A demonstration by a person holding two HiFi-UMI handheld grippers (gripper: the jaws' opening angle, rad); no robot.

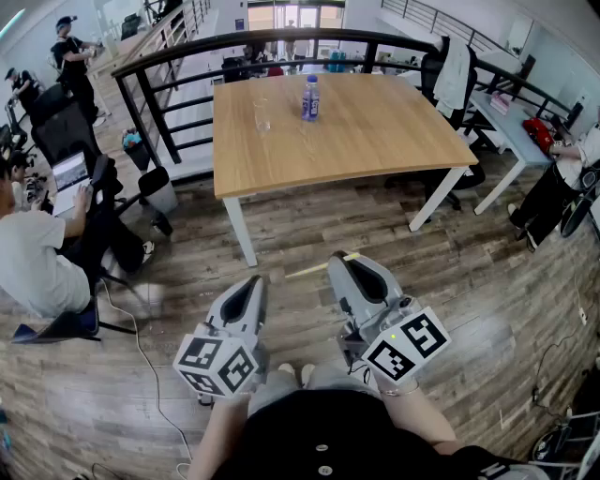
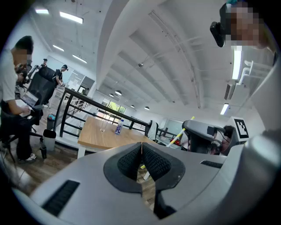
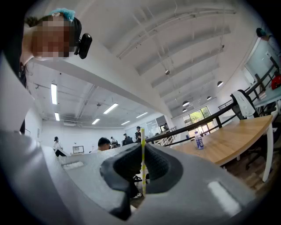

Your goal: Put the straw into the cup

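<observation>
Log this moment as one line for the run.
right gripper: shut on straw | left gripper: shut, empty | cup: on table, no straw yet

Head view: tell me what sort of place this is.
Probably an open-plan office or lab: a black railing edges the floor, a seated person works at a laptop, and an office chair stands beside the wooden table.

Light is bright and even for you: ceiling strip lights (image 3: 53, 93) glow in the left and right gripper views, and daylight enters at the far windows (image 1: 291, 14). Shadows on the floor (image 1: 375, 230) are soft. Edges bow strongly, and dark corners ring both gripper views. The left tool (image 2: 141, 147) looks soft near its lens.
</observation>
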